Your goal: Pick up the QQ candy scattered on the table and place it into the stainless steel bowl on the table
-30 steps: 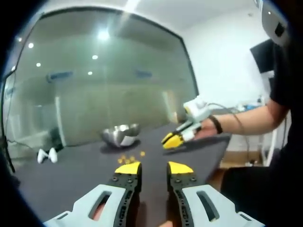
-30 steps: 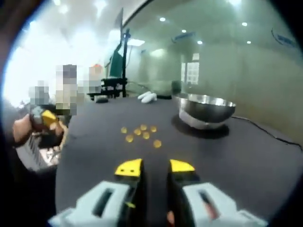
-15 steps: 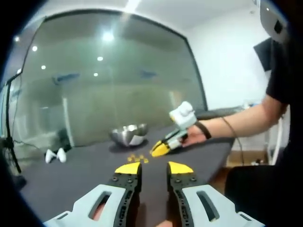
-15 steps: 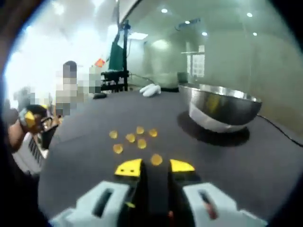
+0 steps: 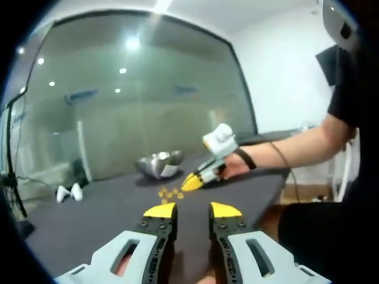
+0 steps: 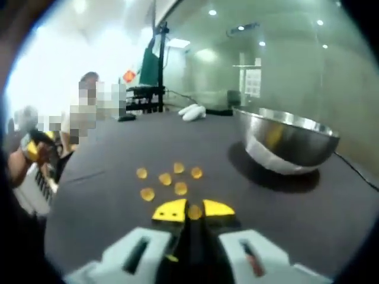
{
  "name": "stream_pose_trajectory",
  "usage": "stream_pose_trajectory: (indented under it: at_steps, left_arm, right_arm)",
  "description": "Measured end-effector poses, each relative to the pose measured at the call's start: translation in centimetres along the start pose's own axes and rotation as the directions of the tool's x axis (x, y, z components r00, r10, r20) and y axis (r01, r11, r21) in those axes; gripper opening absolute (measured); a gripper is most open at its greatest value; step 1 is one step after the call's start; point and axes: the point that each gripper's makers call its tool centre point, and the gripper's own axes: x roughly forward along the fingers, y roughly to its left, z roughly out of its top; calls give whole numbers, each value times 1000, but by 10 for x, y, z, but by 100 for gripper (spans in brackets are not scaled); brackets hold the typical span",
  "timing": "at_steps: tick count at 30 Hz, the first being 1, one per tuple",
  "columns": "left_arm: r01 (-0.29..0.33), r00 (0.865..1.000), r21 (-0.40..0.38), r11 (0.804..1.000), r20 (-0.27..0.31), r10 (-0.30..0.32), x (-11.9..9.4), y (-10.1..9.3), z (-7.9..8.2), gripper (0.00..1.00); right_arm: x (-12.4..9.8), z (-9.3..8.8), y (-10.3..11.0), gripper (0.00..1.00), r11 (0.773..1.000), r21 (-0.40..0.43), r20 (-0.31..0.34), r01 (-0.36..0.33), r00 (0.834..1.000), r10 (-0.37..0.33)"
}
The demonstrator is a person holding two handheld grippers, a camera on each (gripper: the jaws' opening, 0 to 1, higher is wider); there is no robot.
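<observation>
Several yellow QQ candies (image 6: 164,178) lie loose on the dark table (image 6: 106,207), left of the stainless steel bowl (image 6: 290,139). My right gripper (image 6: 194,210) is down at the table, its yellow-tipped jaws drawn in on one QQ candy (image 6: 194,212) that fills the gap between them. In the left gripper view the right gripper (image 5: 192,180) is held by a hand, its tips beside the candies (image 5: 169,193), with the bowl (image 5: 159,164) behind. My left gripper (image 5: 192,211) hovers open over the near table, holding nothing. It also appears in the right gripper view, left gripper (image 6: 31,148).
Two white objects (image 6: 192,111) lie at the far side of the table (image 5: 89,225), near a glass wall. A dark cable (image 6: 355,168) runs off behind the bowl. A person's arm (image 5: 296,148) reaches in from the right.
The right gripper has moved forward and down to the candies, and its jaws have narrowed around one. The left gripper's jaws have kept the same gap.
</observation>
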Motion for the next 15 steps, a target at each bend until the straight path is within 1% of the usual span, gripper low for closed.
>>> stream_pose_trajectory:
  at_steps: [2,6,12,13,14,15]
  left_arm:
    - [9,1000,-5,1000,2,-9,0,-2,1,23]
    - [13,1000,-6,1000,6,-13,1,-2,3,23]
    - [20,1000,-6,1000,19,-20,4,-3,8,23]
    - [21,1000,-5,1000,19,-21,5,-3,8,23]
    - [21,1000,-5,1000,18,-21,5,-3,8,23]
    - [22,1000,-5,1000,18,-22,5,-4,7,23]
  right_arm:
    - [0,0,1,10,1000,5,2,-1,1000,1]
    - [1,0,-2,10,999,41,3,-13,1000,13]
    - [-4,2,1,10,999,43,-6,-5,1000,5]
    - [-6,5,3,10,998,56,10,-8,1000,8]
    - [-9,8,-1,10,998,65,28,-5,1000,3]
    - [-11,9,-4,10,998,61,33,7,999,-9]
